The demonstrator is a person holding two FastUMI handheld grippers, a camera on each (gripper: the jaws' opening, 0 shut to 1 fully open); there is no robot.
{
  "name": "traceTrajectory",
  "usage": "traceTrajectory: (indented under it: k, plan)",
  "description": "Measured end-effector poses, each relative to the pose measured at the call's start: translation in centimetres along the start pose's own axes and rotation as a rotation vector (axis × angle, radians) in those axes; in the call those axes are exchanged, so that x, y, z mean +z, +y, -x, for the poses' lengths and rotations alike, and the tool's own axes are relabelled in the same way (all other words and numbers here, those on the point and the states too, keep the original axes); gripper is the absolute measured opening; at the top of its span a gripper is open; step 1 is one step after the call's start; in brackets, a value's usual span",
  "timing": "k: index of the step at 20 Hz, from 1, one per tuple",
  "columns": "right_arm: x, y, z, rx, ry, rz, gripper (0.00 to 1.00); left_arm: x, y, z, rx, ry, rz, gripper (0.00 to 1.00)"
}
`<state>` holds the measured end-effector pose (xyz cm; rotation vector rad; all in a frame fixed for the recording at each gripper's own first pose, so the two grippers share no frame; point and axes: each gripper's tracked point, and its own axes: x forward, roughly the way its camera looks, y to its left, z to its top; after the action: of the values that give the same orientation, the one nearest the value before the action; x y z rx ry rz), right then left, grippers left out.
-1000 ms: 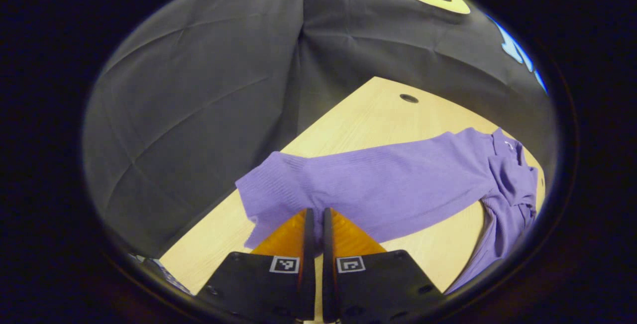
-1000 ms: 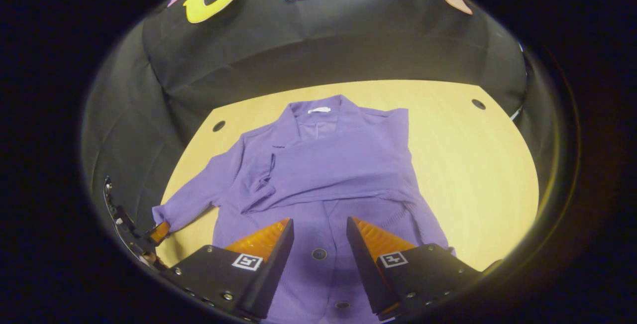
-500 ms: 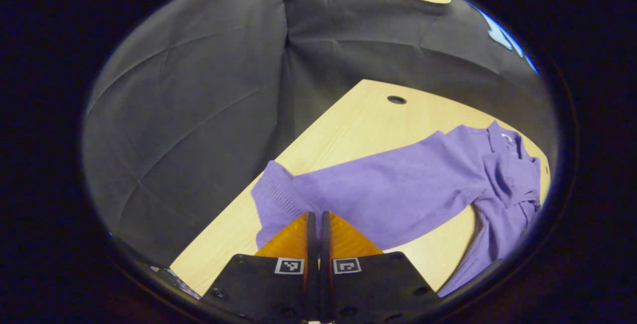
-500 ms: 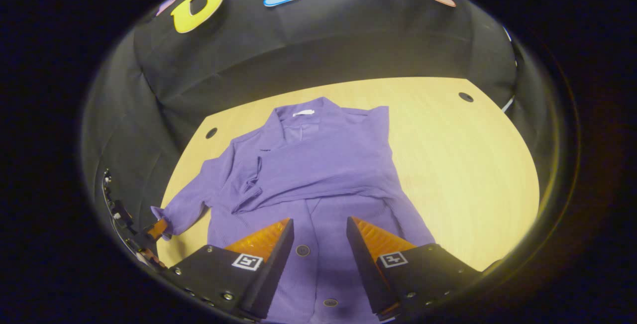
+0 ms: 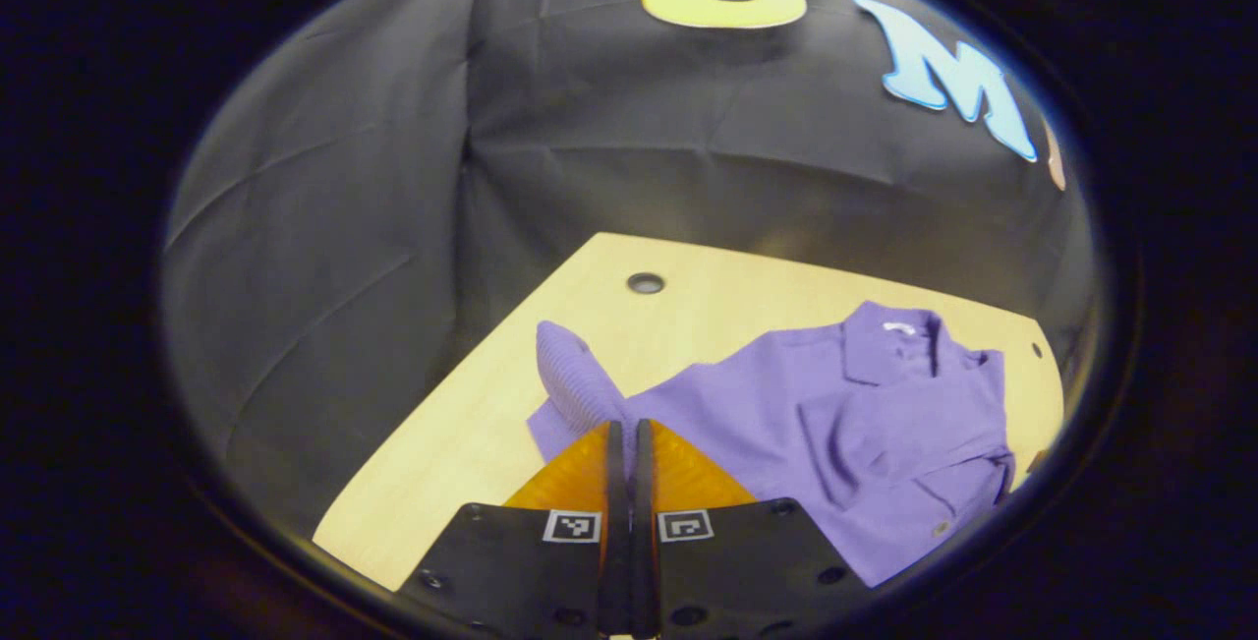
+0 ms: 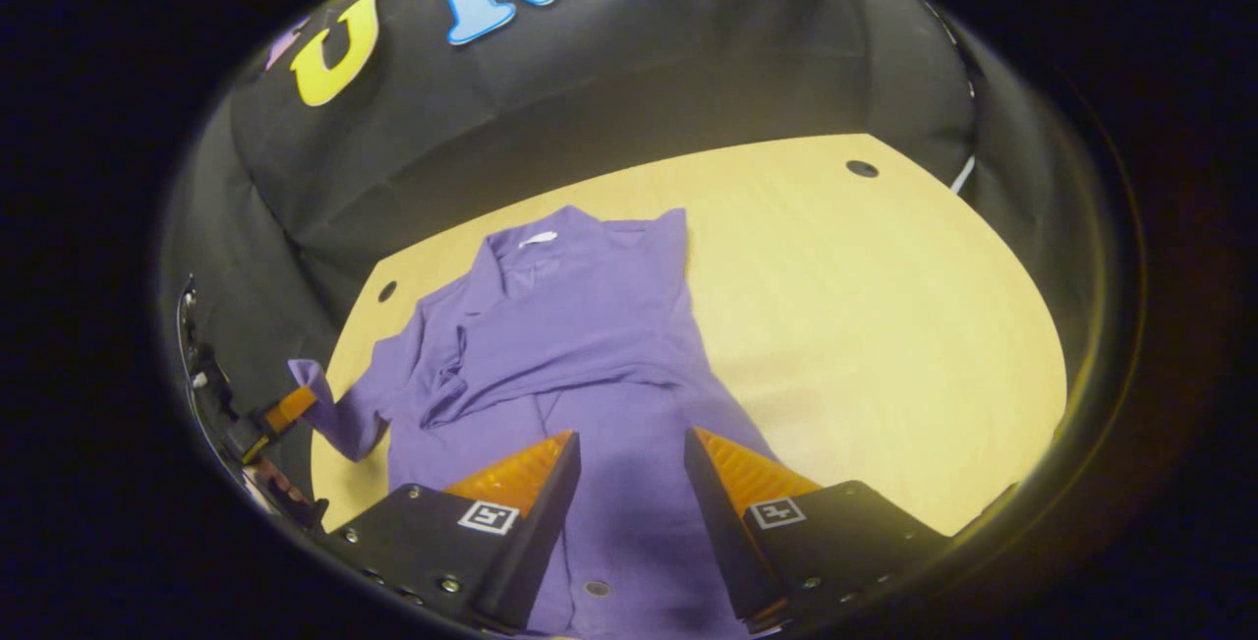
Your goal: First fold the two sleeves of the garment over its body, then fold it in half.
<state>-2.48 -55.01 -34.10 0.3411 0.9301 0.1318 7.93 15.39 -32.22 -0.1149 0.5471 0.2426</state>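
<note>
Purple garment point(image 6: 580, 345) flat on wood table point(image 6: 885, 325), collar toward far wall. Left gripper point(image 5: 623, 434) pinched tight on left sleeve point(image 5: 575, 389), cuff lifted off table. Right gripper point(image 6: 632, 453) spread wide above lower front, gripping nothing. Right sleeve point(image 6: 550, 370) lying across chest.

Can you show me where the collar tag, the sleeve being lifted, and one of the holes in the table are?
collar tag point(image 6: 538, 239), right gripper view, on the white strip inside the neck.
lifted sleeve point(image 5: 573, 386), left gripper view, on its ribbed cuff.
table hole point(image 6: 862, 169), right gripper view, on the dark opening.
</note>
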Motion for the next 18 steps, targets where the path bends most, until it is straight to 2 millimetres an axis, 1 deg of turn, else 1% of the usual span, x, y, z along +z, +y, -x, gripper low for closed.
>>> traceTrajectory:
  k: [1,2,3,5,6,8,11,13,14,16,18]
  plan:
    - [0.1,-1.4,0.4,-0.010,-0.006,-0.022,0.70,0.8,-2.8,-0.4,-0.035,-0.009,-0.016,0.07]
    - [0.1,-2.4,0.7,-0.018,-0.011,-0.038,0.70,1.3,-5.0,-0.6,-0.061,-0.014,-0.030,0.07]
    - [0.1,-3.7,1.0,-0.030,-0.015,-0.057,0.70,1.8,-7.9,-0.9,-0.094,-0.020,-0.048,0.07]
    - [-0.1,-5.9,1.5,-0.046,-0.018,-0.086,0.70,2.3,-12.2,-1.1,-0.145,-0.026,-0.078,0.07]
    - [-0.2,-7.4,1.8,-0.058,-0.018,-0.102,0.70,2.5,-15.1,-1.2,-0.178,-0.029,-0.102,0.07]
    - [-0.4,-9.4,2.2,-0.073,-0.014,-0.125,0.70,2.5,-19.5,-1.3,-0.226,-0.031,-0.132,0.07]
    - [-0.5,-12.0,2.3,-0.088,-0.006,-0.155,0.70,2.2,-25.3,-1.0,-0.291,-0.029,-0.166,0.07]
    - [-0.4,-13.5,2.6,-0.095,-0.007,-0.167,0.70,1.5,-28.9,-0.5,-0.333,-0.020,-0.190,0.07]
    - [-0.3,-14.4,2.6,-0.100,-0.007,-0.172,0.70,0.9,-31.1,-0.3,-0.357,-0.015,-0.204,0.07]
    - [-0.2,-15.6,2.8,-0.107,-0.004,-0.179,0.70,-0.1,-33.9,0.1,-0.383,-0.004,-0.219,0.07]
    - [-0.2,-16.7,2.8,-0.114,-0.002,-0.187,0.70,-0.8,-36.2,0.0,-0.407,0.006,-0.226,0.07]
